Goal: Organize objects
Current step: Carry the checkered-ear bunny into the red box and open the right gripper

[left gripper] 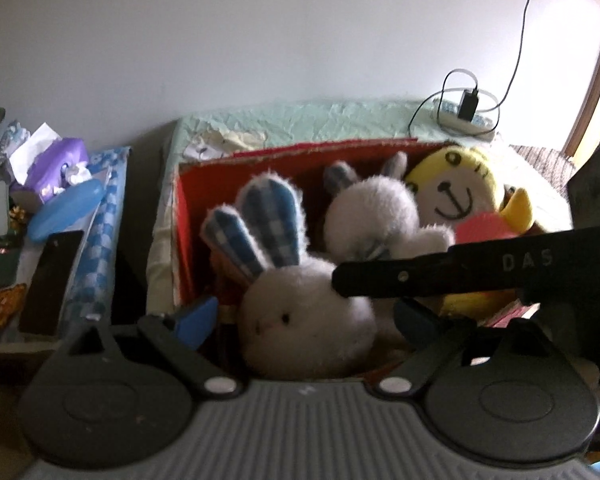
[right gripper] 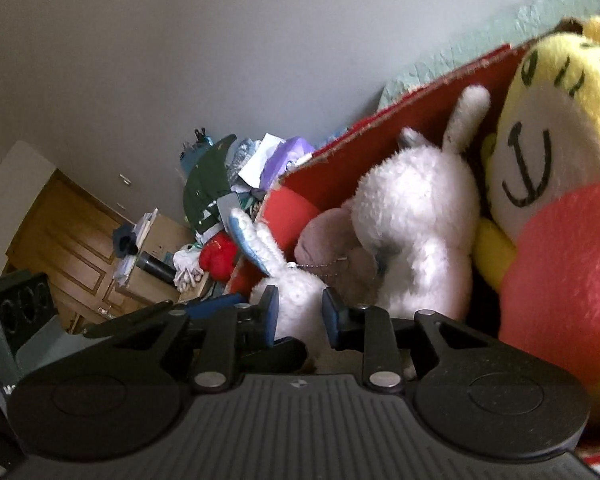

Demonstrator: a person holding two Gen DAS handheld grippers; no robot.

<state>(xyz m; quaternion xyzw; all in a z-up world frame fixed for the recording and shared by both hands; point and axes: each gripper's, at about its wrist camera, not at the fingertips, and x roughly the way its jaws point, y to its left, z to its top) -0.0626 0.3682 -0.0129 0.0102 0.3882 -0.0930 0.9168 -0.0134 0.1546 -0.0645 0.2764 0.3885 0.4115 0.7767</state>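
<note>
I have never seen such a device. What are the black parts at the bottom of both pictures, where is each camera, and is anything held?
There is no robot here. A person holds one hand-held gripper in each hand, and each carries a camera looking forward along its two fingers. The black parts are the grippers themselves. The left camera shows the left hand-held gripper open around a white rabbit with blue checked ears, not pressing it. The right hand-held gripper is closed on that rabbit. The rabbit lies in a red box with a second white rabbit and a yellow plush.
</note>
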